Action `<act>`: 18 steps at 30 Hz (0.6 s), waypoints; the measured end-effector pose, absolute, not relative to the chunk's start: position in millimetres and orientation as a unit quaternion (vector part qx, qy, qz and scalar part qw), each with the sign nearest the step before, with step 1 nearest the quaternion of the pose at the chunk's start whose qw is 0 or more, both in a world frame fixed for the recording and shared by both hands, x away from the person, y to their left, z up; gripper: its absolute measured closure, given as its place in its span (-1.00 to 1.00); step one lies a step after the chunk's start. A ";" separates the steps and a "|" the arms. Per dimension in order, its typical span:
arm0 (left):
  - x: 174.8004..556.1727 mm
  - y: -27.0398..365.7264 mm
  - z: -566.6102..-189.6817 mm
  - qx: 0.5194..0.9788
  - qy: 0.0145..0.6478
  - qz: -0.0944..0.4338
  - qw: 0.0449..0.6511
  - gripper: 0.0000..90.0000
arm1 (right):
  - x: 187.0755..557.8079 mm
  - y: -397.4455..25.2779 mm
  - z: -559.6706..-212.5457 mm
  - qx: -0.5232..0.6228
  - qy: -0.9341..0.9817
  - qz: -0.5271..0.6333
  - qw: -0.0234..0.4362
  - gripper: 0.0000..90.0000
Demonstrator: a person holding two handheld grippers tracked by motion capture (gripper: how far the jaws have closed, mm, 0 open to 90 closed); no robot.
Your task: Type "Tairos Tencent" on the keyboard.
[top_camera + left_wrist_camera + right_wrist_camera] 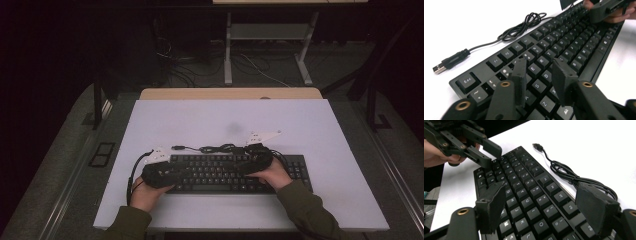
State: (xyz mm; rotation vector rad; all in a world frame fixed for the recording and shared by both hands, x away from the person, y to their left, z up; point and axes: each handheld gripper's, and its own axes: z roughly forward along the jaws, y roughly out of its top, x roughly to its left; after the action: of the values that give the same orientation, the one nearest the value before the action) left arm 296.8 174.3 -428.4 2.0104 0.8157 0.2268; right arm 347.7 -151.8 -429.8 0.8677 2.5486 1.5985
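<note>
**Keyboard under both my grippers, neither one gripping**

Keyboard (230, 172), black and full-sized, lies flat on the white table (320, 200), on the near half of it and a little right of centre, its long side running across in front of me. Its cable (521, 26) sits loosely coiled on the table just behind the top row of keys, and the USB plug (442, 65) at its end lies free on the white surface, not connected to anything.

My left gripper (537, 75) hovers over the left end of the keyboard, above the letter keys around E, S and D. Its jaws stand a little apart with nothing between them, so it is released; whether the tips actually touch the keycaps I cannot tell.

My right gripper (544, 205) is over the right part of the main key block, pointing back along the rows toward my other hand. Its jaws are spread wide, one on each side of several columns of keys, gripping nothing.

From above, both my hands sit at the near edge of the keyboard, left hand (145, 195) at the left end, right hand (275, 175) further along toward the number pad.
</note>
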 end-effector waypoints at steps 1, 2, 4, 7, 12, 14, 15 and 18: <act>296.8 174.4 -428.8 0.820 0.331 0.096 0.458 0.47 | 347.7 -151.8 -429.8 0.277 0.814 0.511 0.005 -0.47; 296.9 174.7 -428.9 0.822 0.331 0.100 0.453 0.52 | 348.2 -150.4 -429.9 0.277 0.814 0.511 0.006 -0.47; 296.8 176.1 -429.2 0.822 0.334 0.100 0.451 0.61 | 349.0 -147.7 -430.0 0.277 0.814 0.511 0.006 -0.49; 297.1 178.3 -429.6 0.825 0.334 0.097 0.446 0.76 | 348.4 -145.3 -430.1 0.276 0.814 0.512 0.008 -0.53; 297.2 179.6 -430.0 0.828 0.335 0.093 0.439 0.97 | 347.4 -145.4 -430.8 0.275 0.815 0.509 0.011 -0.56; 297.3 179.4 -430.4 0.830 0.335 0.091 0.436 0.97 | 347.2 -145.5 -431.2 0.276 0.815 0.510 0.012 -0.56; 297.3 179.1 -430.7 0.831 0.335 0.090 0.435 0.98 | 347.0 -145.3 -431.4 0.276 0.814 0.510 0.013 -0.56; 297.6 178.5 -431.7 0.833 0.335 0.089 0.432 0.98 | 346.8 -145.4 -431.0 0.275 0.815 0.509 0.015 -0.57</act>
State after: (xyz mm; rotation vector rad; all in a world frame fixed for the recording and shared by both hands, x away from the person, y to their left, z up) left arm 297.6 178.5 -431.7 2.0752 0.8355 0.2209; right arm 346.8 -145.4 -431.0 0.8570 2.5380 1.5849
